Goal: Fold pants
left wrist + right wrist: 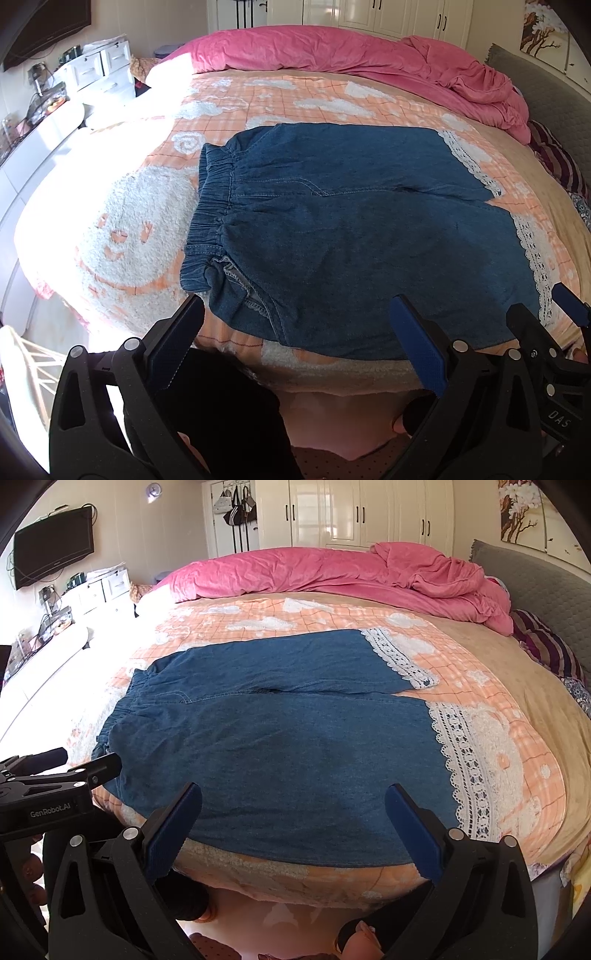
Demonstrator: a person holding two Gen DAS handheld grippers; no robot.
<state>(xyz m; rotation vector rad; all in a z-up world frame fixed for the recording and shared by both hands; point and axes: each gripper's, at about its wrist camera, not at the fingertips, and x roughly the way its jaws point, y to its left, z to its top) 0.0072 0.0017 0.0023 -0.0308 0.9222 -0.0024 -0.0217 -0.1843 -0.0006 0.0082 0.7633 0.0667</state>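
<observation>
Blue denim pants (351, 236) (277, 746) with white lace hems (461, 764) lie spread flat on the bed, elastic waistband (210, 206) to the left, both legs side by side pointing right. My left gripper (297, 314) hovers open over the near edge by the waistband end, nothing between its fingers. My right gripper (293, 801) hovers open over the near leg's edge, also holding nothing. Each gripper shows in the other's view: the right gripper (569, 310) at the far right, the left gripper (70, 771) at the left.
The bed carries an orange-and-white fleece blanket (140, 229) (517, 738) and a crumpled pink duvet (369, 59) (351, 572) at its far side. Grey headboard (546, 590) and striped pillows at right. White dresser and TV (51, 554) at left, wardrobes behind.
</observation>
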